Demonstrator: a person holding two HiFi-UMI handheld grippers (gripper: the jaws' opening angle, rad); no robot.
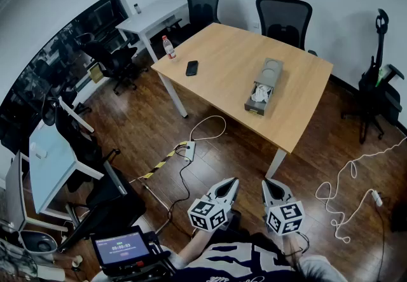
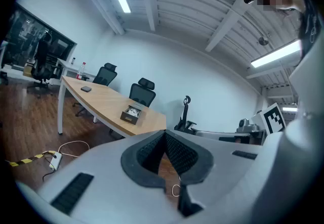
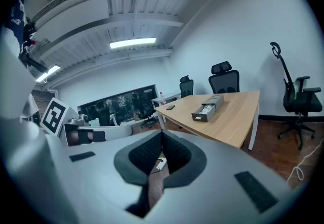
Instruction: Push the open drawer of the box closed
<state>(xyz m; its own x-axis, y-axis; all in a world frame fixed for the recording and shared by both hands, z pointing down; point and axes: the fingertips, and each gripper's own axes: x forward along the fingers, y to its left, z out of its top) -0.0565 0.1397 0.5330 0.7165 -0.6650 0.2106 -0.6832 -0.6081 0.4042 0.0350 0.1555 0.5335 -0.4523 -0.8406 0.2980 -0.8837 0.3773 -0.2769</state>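
Note:
A grey box (image 1: 269, 72) lies on the wooden table (image 1: 222, 77), far ahead of me. Its drawer (image 1: 257, 98) is pulled out toward me, with something white inside. The box also shows in the left gripper view (image 2: 132, 113) and in the right gripper view (image 3: 207, 107). My left gripper (image 1: 233, 181) and right gripper (image 1: 266, 183) hang side by side over the floor, well short of the table. In its own view each one, the left gripper (image 2: 164, 137) and the right gripper (image 3: 162, 134), has its jaws meeting at the tips with nothing held.
A black phone (image 1: 191, 68) and a bottle (image 1: 169, 48) sit at the table's left end. Two office chairs (image 1: 283, 13) stand behind it. A power strip (image 1: 190, 151) with cables lies on the floor ahead, and a white cable (image 1: 346, 191) at the right.

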